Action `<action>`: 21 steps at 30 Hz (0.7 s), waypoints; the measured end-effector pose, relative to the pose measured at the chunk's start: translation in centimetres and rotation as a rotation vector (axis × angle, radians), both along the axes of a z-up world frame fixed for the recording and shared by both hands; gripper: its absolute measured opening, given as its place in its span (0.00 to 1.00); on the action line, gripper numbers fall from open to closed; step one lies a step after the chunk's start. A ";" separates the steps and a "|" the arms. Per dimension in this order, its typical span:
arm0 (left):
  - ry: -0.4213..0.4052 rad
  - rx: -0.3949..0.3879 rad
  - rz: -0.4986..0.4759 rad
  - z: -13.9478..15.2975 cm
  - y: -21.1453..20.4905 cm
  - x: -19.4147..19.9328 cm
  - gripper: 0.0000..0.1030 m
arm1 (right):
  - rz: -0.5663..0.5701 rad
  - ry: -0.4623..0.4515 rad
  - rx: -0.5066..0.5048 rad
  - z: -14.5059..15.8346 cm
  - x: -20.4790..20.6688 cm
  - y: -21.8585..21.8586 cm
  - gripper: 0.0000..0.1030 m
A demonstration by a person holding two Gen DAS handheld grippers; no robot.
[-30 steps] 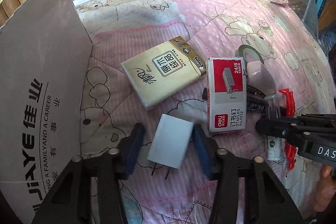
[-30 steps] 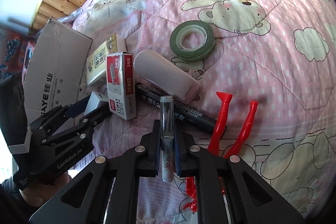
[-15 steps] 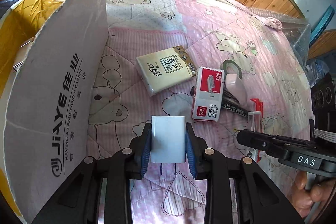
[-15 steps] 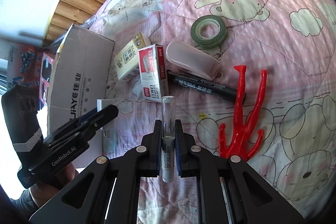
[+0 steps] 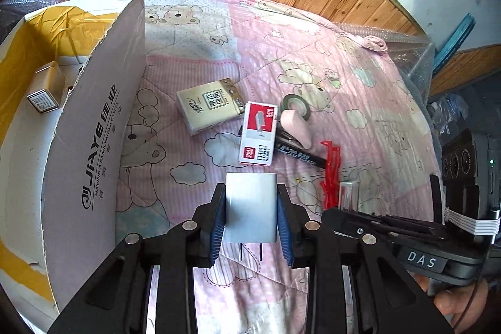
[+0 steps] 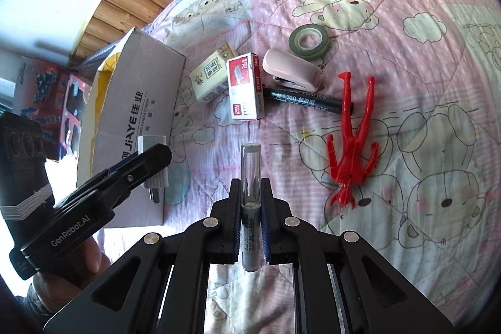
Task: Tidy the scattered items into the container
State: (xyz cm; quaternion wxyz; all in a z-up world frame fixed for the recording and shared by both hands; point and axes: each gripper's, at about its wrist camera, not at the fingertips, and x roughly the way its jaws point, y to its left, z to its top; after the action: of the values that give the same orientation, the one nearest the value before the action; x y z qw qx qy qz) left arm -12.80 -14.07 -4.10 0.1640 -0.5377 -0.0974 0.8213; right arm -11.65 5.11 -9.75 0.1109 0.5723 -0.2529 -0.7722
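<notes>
Left wrist view: your left gripper (image 5: 251, 216) is clamped on the charger (image 5: 251, 210), held above the quilt (image 5: 194, 74); its prongs point back toward you. Against half a second ago, more of the box (image 5: 94, 127) interior shows, with a tin (image 5: 47, 88) lying inside by its near wall. That wall stands at the quilt's left edge, between charger and tin. Mid-quilt lie the tissue pack (image 5: 208, 108), staple box (image 5: 258, 133), stapler (image 5: 296, 127), tape (image 5: 297, 105), marker (image 5: 300, 155) and red figure (image 5: 332, 174), closely grouped.

Right wrist view: your right gripper (image 6: 251, 219) is closed on the tube (image 6: 251, 196), long axis straight ahead along the fingers, clear end forward. The cluster sits farther off than before. The red figure (image 6: 355, 143) lies well right of the tube; the left gripper (image 6: 147, 160) hangs beside the box (image 6: 137, 102).
</notes>
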 end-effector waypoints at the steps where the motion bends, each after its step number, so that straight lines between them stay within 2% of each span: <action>1: 0.003 0.009 -0.004 0.3 0.1 0.2 0.30 | -0.002 0.002 0.004 0.3 0.3 0.0 0.11; 14: 0.040 0.100 -0.012 2.7 -0.3 3.7 0.30 | -0.023 0.034 0.063 3.8 4.5 -1.3 0.11; 21: 0.071 0.138 0.000 4.1 -1.0 5.1 0.30 | -0.024 0.043 0.056 5.2 5.8 -2.0 0.11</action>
State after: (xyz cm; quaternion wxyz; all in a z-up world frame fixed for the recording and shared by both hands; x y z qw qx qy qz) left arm -7.74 -15.07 0.00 0.2040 -0.4955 -0.1481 0.8312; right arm -5.86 3.14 -4.58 0.0911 0.5554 -0.2354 -0.7923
